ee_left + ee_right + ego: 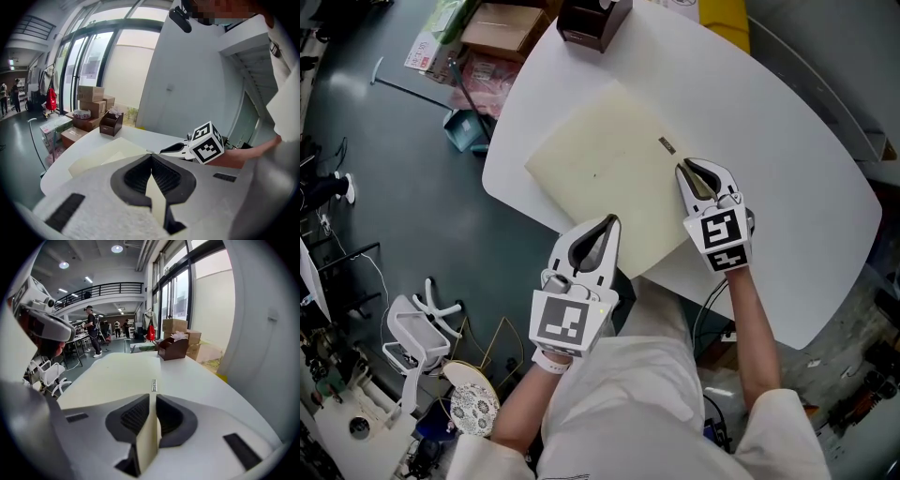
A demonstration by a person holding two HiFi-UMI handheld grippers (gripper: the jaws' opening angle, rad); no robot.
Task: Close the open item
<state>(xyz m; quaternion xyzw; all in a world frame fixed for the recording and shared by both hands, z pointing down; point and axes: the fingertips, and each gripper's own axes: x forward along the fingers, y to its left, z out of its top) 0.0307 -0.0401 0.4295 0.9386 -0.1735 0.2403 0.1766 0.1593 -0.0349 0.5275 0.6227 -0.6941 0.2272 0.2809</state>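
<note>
A flat cream folder (pixel 605 173) lies on the white table (pixel 787 169), with a small metal tab (pixel 667 144) at its right edge. My left gripper (pixel 614 221) reaches over the folder's near edge. In the left gripper view its jaws (pixel 151 154) are shut on a cream sheet edge (pixel 157 199) that rises from the folder (pixel 105 157). My right gripper (pixel 681 167) sits at the folder's right edge just behind the tab. In the right gripper view, a cream sheet edge (pixel 149 437) stands between its jaws (pixel 155 394), which close on it.
A brown box (pixel 592 21) stands at the table's far edge. Cardboard boxes (pixel 502 28) and a dustpan (pixel 469 129) lie on the floor to the left. A white chair (pixel 417 333) and cables are near my left side. People stand far off in the hall (pixel 93 329).
</note>
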